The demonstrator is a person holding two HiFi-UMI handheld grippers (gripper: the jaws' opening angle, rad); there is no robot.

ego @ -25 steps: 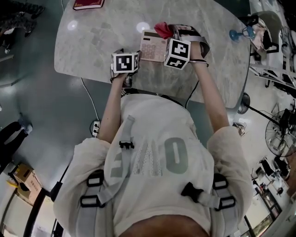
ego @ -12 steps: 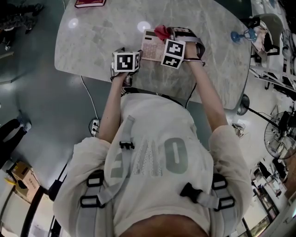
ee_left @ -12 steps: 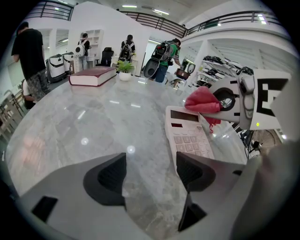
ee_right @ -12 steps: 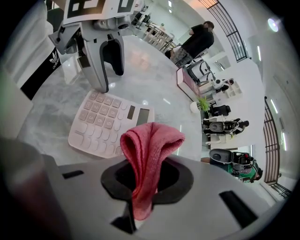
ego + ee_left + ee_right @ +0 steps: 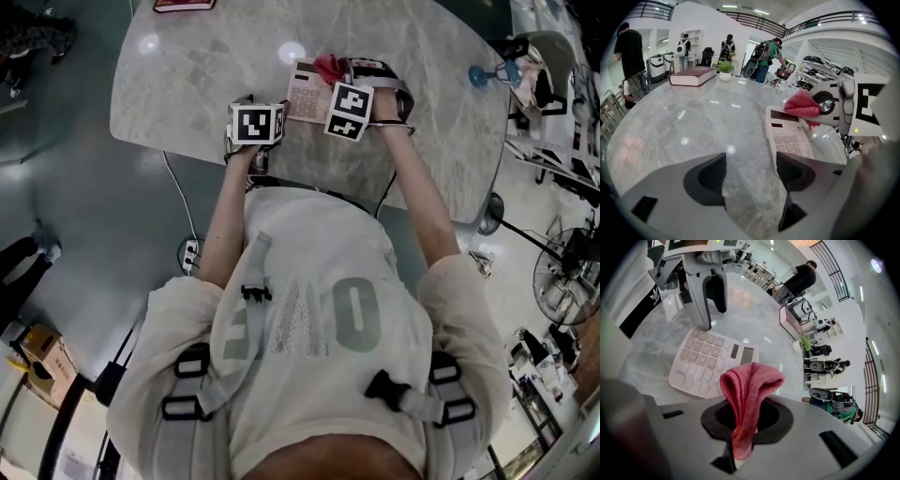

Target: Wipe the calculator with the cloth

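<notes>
A pale pink calculator [image 5: 302,90] lies flat on the grey marble table [image 5: 187,84], its display at the far end. My right gripper [image 5: 746,418] is shut on a folded red cloth [image 5: 749,389], which sticks up out of the jaws just over the calculator's [image 5: 710,363] right edge. In the head view the cloth [image 5: 327,66] hangs at the calculator's far right corner. My left gripper [image 5: 750,171] stands open and holds nothing, low over the table beside the calculator's [image 5: 788,137] near left corner. Its right jaw overlaps that corner in the left gripper view; I cannot tell if they touch.
A dark red book [image 5: 693,75] and a small potted plant [image 5: 724,70] sit at the table's far end. A blue object [image 5: 487,69] stands near the right edge. The table's front edge is just behind both grippers. People and chairs stand beyond the table.
My right gripper has shifted a little to the left with the cloth, closer over the calculator. The left gripper has stayed put.
</notes>
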